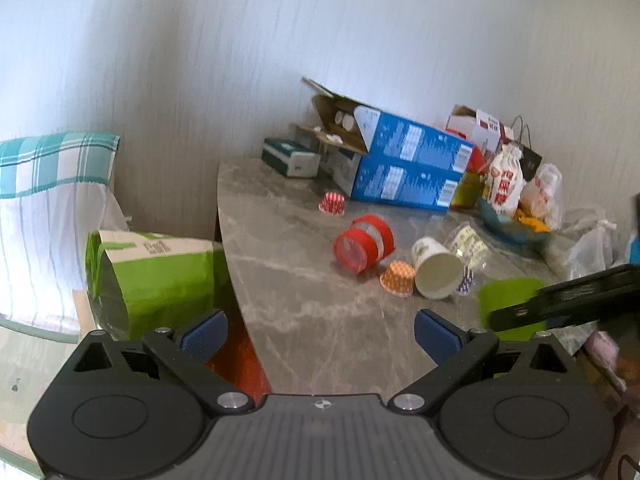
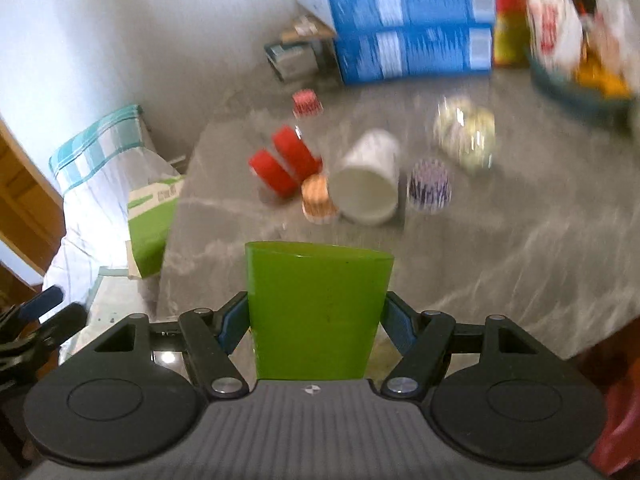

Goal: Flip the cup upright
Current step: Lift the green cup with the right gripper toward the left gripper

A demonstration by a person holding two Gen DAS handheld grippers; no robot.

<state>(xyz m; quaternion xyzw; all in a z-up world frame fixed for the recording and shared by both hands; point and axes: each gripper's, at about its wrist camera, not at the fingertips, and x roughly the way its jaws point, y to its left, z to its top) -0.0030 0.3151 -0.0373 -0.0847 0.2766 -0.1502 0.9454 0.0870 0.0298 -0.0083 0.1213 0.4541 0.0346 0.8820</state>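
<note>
Left wrist view: the left gripper (image 1: 320,330) hangs over the near edge of the grey table (image 1: 304,312), jaws spread wide with nothing between them. The green cup (image 1: 508,300) is at the right, partly behind the right gripper.

Right wrist view: the right gripper (image 2: 316,322) clamps the green cup (image 2: 316,312) between both pads, rim pointing away. A white paper cup (image 2: 368,184) lies on its side farther off.

Soft even daylight, faint shadows under the white paper cup (image 1: 437,270), heavy motion blur beyond the green cup (image 2: 316,312) in the right wrist view, fisheye bending, dark vignetted corners
</note>
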